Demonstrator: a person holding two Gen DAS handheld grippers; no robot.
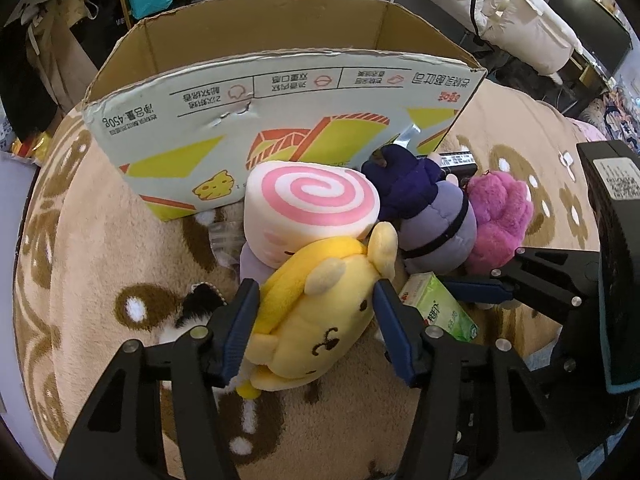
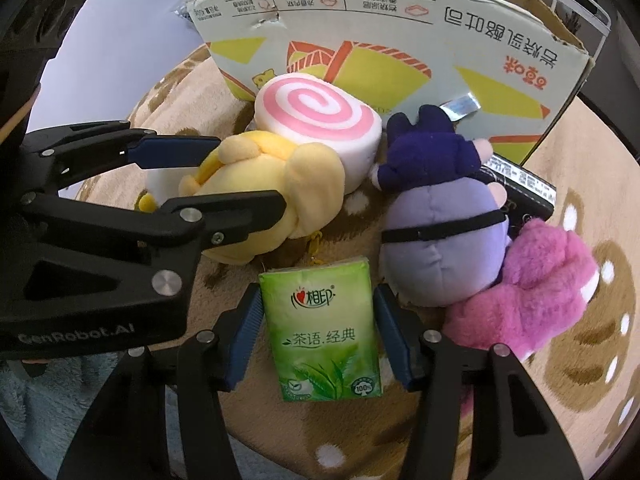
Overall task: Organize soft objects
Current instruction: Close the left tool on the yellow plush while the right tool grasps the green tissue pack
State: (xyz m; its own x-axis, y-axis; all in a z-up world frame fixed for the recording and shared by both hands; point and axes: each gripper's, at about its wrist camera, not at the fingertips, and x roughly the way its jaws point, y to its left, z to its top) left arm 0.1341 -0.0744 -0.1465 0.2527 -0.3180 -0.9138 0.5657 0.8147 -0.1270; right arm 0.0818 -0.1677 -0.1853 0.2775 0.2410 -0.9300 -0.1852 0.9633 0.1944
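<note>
A yellow dog plush (image 1: 316, 312) lies on the brown patterned rug between the pads of my left gripper (image 1: 314, 308); the pads touch both its sides. It also shows in the right wrist view (image 2: 264, 188). A green tissue pack (image 2: 320, 328) lies between the fingers of my right gripper (image 2: 318, 332), which stand close beside it with a small gap on each side. Behind them lie a pink swirl roll plush (image 1: 310, 204), a purple plush (image 2: 440, 224) and a pink paw plush (image 2: 532, 296).
An open cardboard box (image 1: 280, 80) stands upright on the rug (image 1: 100, 240) just behind the toys. A black box (image 2: 524, 188) lies behind the purple plush. Furniture and bags crowd the far background.
</note>
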